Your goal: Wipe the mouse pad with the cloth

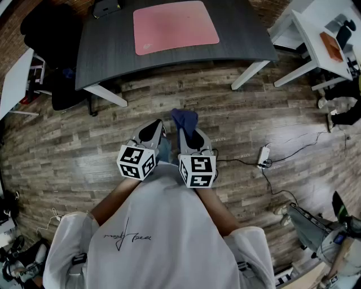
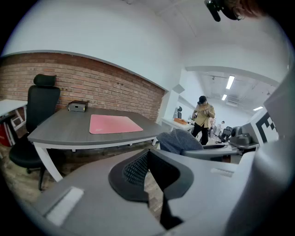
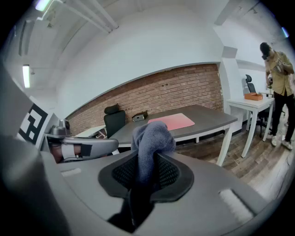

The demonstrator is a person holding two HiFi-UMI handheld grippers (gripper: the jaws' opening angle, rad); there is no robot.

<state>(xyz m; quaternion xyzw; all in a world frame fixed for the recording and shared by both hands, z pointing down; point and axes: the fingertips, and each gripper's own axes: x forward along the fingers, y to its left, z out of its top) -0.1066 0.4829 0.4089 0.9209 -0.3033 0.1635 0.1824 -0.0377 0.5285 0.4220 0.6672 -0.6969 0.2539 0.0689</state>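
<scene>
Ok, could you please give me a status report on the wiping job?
Left gripper shut, empty; right gripper shut on cloth. Mouse pad bare on desk ahead, untouched. Nothing in the way; small box clear of pad.

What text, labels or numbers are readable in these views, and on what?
Nothing legible.
Shirt: cursive script print on the chest, upside down here, unreadable.
Mouse pad: faint mark in one corner, too small to read.
Marker cubes: black-and-white square codes, no letters or digits.
Cloth: no tag showing.
</scene>
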